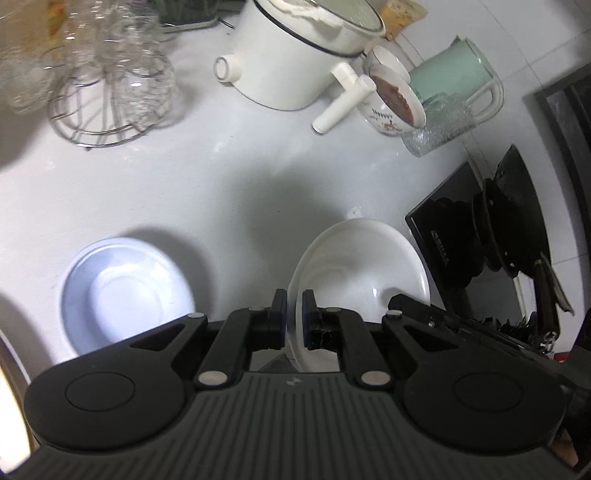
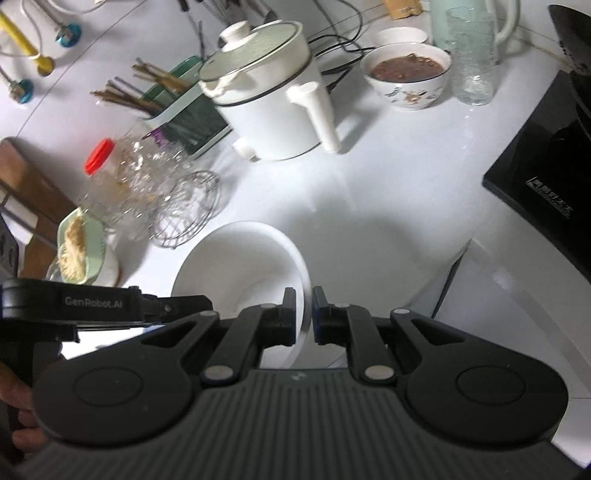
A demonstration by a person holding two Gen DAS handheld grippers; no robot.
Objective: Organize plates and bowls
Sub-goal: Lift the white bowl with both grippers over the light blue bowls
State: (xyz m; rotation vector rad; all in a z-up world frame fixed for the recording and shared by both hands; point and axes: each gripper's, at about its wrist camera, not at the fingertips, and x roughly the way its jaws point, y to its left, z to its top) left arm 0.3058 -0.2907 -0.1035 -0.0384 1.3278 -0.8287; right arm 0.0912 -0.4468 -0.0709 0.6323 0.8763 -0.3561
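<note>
Two grippers clamp one white plate (image 1: 362, 254) by opposite rims above a white worktop (image 1: 236, 173): the left gripper (image 1: 294, 317) is closed on its near-left edge, the right gripper (image 2: 303, 314) on its right edge, and each gripper body hides the rim it pinches. A second, pale blue plate (image 1: 125, 291) lies flat on the worktop to the left of the held plate, well apart from it.

Beyond the held plate stands one white electric pot (image 2: 273, 107) with its lid on. Right of the pot sit two bowls: a patterned bowl (image 2: 406, 77) filled with a dark brown food, and behind it a smaller white bowl (image 2: 400, 36) whose contents cannot be made out. A textured empty glass (image 2: 472, 55) and a pale green jug (image 1: 454, 77), cut off in the right view, stand just beside them. Left of the pot are a wire rack (image 2: 188, 210) of blurred clear glasses and one red-capped jar (image 2: 99, 162). A black cooktop (image 2: 543, 177) runs off the right edge.
</note>
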